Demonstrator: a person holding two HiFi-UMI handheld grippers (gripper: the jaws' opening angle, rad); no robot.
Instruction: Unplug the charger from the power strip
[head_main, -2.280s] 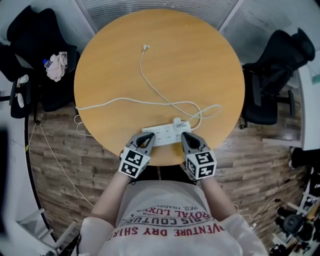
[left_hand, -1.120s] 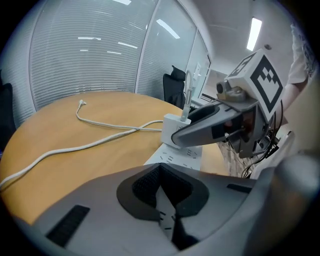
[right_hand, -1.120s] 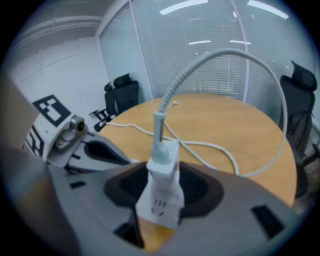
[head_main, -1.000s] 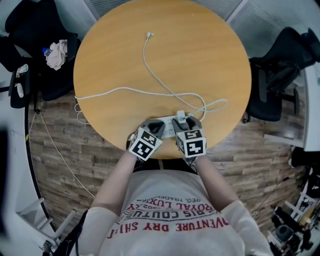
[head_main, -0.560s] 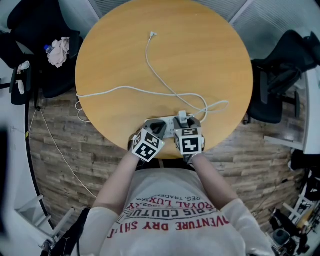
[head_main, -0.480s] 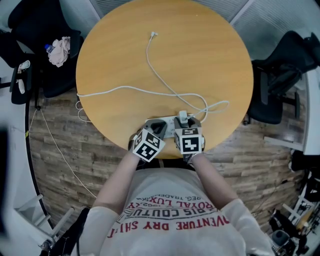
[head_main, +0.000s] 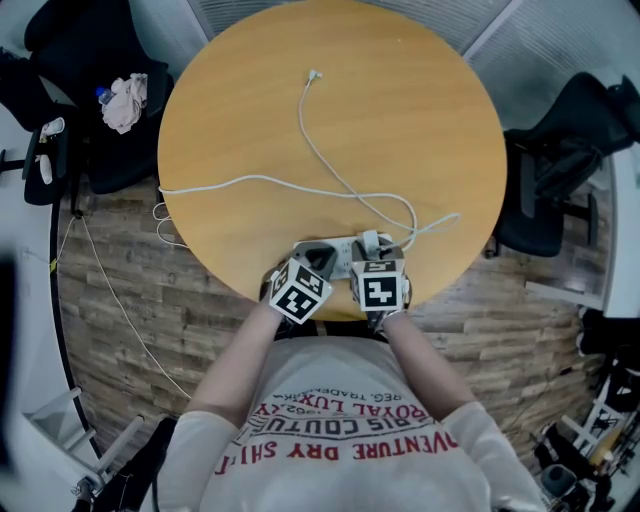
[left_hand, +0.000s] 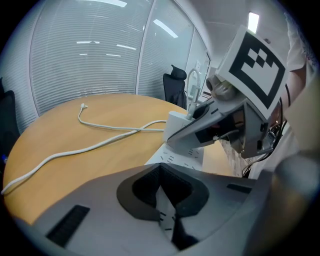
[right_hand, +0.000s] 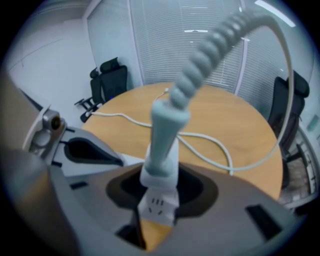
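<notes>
The round wooden table is stretching away beyond both pairs of jaws, its far edge running out of the top of the head view. Two black office chairs are standing well beyond the jaws, off to either side, each partly cut off.

The white power strip is lying under both grippers at the table's near edge. From above, the jaws and marker cubes are covering most of it, and only a short middle stretch is showing.

The left gripper is pointing down at the strip's left part with its jaws drawn in to a narrow slit. Only the strip's slotted face is showing through that slit and nothing is clamped there. The jaws' own bodies are hiding whether the tips are touching the strip.

The right gripper is reaching down over the strip's right part. Its jaws have just been closing and are standing fairly wide, with the charger between them and dark gaps showing on both sides of it.

The white cable is looping away past the jaws, blurring where it rises close to the right gripper's camera.

The charger is sitting plugged into the strip between the right jaws, its base hidden there.
</notes>
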